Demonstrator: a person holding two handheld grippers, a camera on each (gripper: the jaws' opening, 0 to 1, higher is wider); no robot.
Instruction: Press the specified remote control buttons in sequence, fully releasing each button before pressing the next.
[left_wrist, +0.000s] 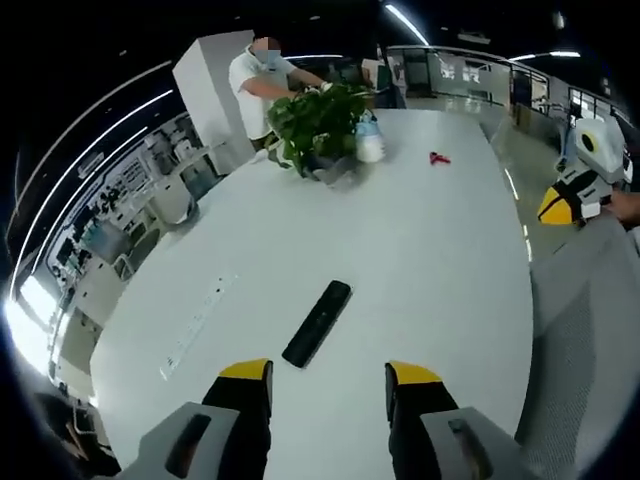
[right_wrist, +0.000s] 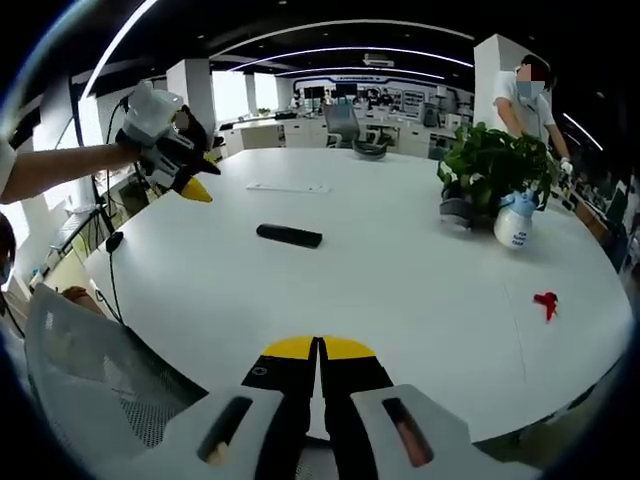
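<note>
A black remote control (left_wrist: 317, 322) (right_wrist: 289, 236) lies flat on the white round table (left_wrist: 420, 260) (right_wrist: 400, 290). In the left gripper view my left gripper (left_wrist: 329, 376) hovers just short of the remote's near end, jaws wide apart and nothing between them. The right gripper view shows that same gripper (right_wrist: 190, 185), held up in a hand at the table's left edge. My right gripper (right_wrist: 319, 348) is shut, yellow tips together, above the table's near edge and well back from the remote. It also appears as the right gripper (left_wrist: 562, 203) in the left gripper view, beyond the table's rim.
A potted plant (left_wrist: 318, 125) (right_wrist: 487, 165), a white spray bottle (left_wrist: 369, 143) (right_wrist: 516, 224) and a small red piece (left_wrist: 438, 158) (right_wrist: 546, 302) sit at the far side. A white strip (left_wrist: 198, 322) (right_wrist: 288, 188) lies near the remote. A person (left_wrist: 262, 85) (right_wrist: 525, 100) stands by the plant. A mesh chair (right_wrist: 100, 380) is close.
</note>
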